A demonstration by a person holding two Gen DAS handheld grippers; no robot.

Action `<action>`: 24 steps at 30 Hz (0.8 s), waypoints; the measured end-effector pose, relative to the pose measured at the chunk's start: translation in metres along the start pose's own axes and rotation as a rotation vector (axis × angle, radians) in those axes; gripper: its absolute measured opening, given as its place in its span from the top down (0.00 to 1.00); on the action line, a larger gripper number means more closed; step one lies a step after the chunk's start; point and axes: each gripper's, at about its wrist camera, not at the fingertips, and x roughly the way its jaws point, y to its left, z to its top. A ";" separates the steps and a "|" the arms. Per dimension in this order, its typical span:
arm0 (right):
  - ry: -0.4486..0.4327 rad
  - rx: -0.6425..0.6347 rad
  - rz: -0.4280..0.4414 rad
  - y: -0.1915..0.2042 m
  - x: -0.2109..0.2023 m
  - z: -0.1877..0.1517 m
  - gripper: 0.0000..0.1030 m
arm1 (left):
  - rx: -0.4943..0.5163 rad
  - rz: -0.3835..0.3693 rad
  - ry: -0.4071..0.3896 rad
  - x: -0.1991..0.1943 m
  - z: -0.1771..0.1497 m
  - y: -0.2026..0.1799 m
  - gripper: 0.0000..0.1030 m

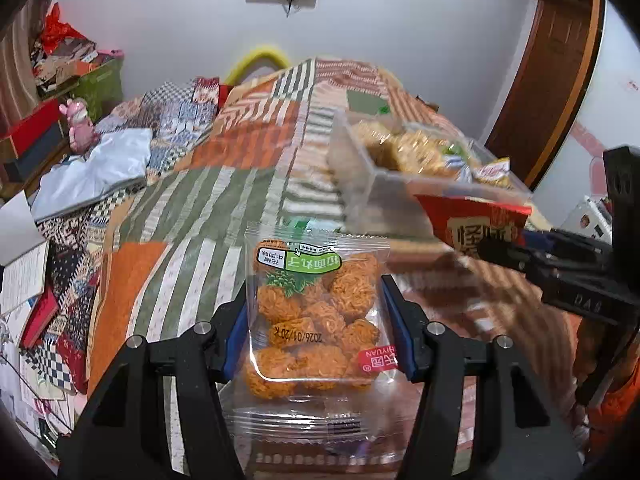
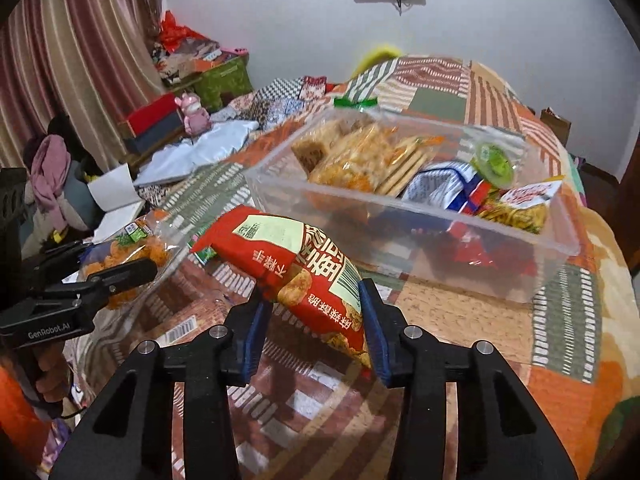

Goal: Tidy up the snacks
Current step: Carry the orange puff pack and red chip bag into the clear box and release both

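My left gripper is shut on a clear packet of orange noodle balls and holds it above the patchwork blanket. The packet also shows in the right wrist view. My right gripper is shut on a red snack bag, held above the blanket; its end shows in the left wrist view. A clear plastic bin with several snack packets stands just beyond both grippers, also in the left wrist view.
The bed is covered by a patchwork blanket. A white plastic bag and a pink figurine lie at the left. Books and boxes clutter the left side. A brown door stands at the right.
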 end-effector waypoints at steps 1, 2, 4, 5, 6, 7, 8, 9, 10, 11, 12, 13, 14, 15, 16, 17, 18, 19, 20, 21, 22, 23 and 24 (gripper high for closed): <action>-0.010 -0.001 0.000 0.000 -0.004 0.000 0.61 | 0.000 -0.003 -0.008 -0.001 0.003 -0.002 0.44; -0.018 -0.005 -0.001 -0.001 -0.007 0.000 0.61 | 0.000 -0.007 -0.017 -0.003 0.006 -0.005 0.44; -0.040 -0.011 -0.008 0.000 -0.014 0.001 0.61 | 0.000 -0.018 -0.036 -0.005 0.013 -0.010 0.44; -0.046 -0.013 -0.008 -0.001 -0.017 0.001 0.61 | 0.000 -0.023 -0.045 -0.005 0.017 -0.014 0.44; -0.054 -0.013 -0.006 0.000 -0.019 0.001 0.61 | 0.001 -0.028 -0.051 -0.006 0.020 -0.016 0.44; -0.063 -0.012 -0.004 -0.001 -0.022 0.002 0.62 | 0.001 -0.032 -0.057 -0.006 0.022 -0.019 0.44; -0.071 -0.011 -0.003 -0.002 -0.024 0.002 0.61 | 0.002 -0.037 -0.063 -0.006 0.025 -0.021 0.44; -0.082 -0.011 -0.003 -0.003 -0.027 0.003 0.62 | 0.003 -0.041 -0.068 -0.005 0.028 -0.024 0.44; -0.091 -0.010 -0.004 -0.004 -0.030 0.003 0.62 | 0.004 -0.043 -0.073 -0.005 0.031 -0.027 0.44; -0.102 -0.008 -0.004 -0.005 -0.034 0.003 0.62 | 0.005 -0.046 -0.076 -0.004 0.033 -0.029 0.44; -0.111 -0.006 -0.003 -0.006 -0.037 0.004 0.62 | 0.007 -0.050 -0.079 -0.003 0.036 -0.032 0.44; -0.121 -0.003 -0.002 -0.008 -0.040 0.005 0.62 | 0.007 -0.053 -0.081 -0.003 0.038 -0.035 0.44; -0.133 0.000 -0.003 -0.010 -0.043 0.006 0.62 | 0.008 -0.057 -0.083 -0.002 0.041 -0.037 0.44; -0.143 0.003 -0.005 -0.012 -0.046 0.007 0.62 | 0.011 -0.064 -0.086 0.000 0.045 -0.040 0.44; -0.155 0.007 -0.009 -0.014 -0.049 0.009 0.62 | 0.012 -0.066 -0.088 0.001 0.047 -0.042 0.44; -0.167 0.012 -0.013 -0.017 -0.051 0.011 0.62 | 0.015 -0.069 -0.092 0.002 0.051 -0.045 0.44; -0.175 0.017 -0.017 -0.020 -0.053 0.013 0.62 | 0.019 -0.073 -0.097 0.003 0.055 -0.048 0.44; -0.187 0.025 -0.024 -0.025 -0.054 0.016 0.62 | 0.021 -0.073 -0.101 0.005 0.058 -0.050 0.44; -0.194 0.030 -0.029 -0.027 -0.056 0.017 0.62 | 0.022 -0.071 -0.105 0.007 0.062 -0.053 0.44; -0.201 0.034 -0.036 -0.030 -0.057 0.019 0.62 | 0.023 -0.070 -0.109 0.009 0.066 -0.056 0.44; -0.210 0.039 -0.043 -0.033 -0.057 0.022 0.62 | 0.022 -0.073 -0.111 0.012 0.069 -0.058 0.44; -0.217 0.045 -0.049 -0.037 -0.058 0.024 0.62 | 0.020 -0.076 -0.109 0.014 0.074 -0.060 0.44; -0.224 0.050 -0.054 -0.040 -0.059 0.025 0.62 | 0.020 -0.079 -0.109 0.018 0.078 -0.063 0.44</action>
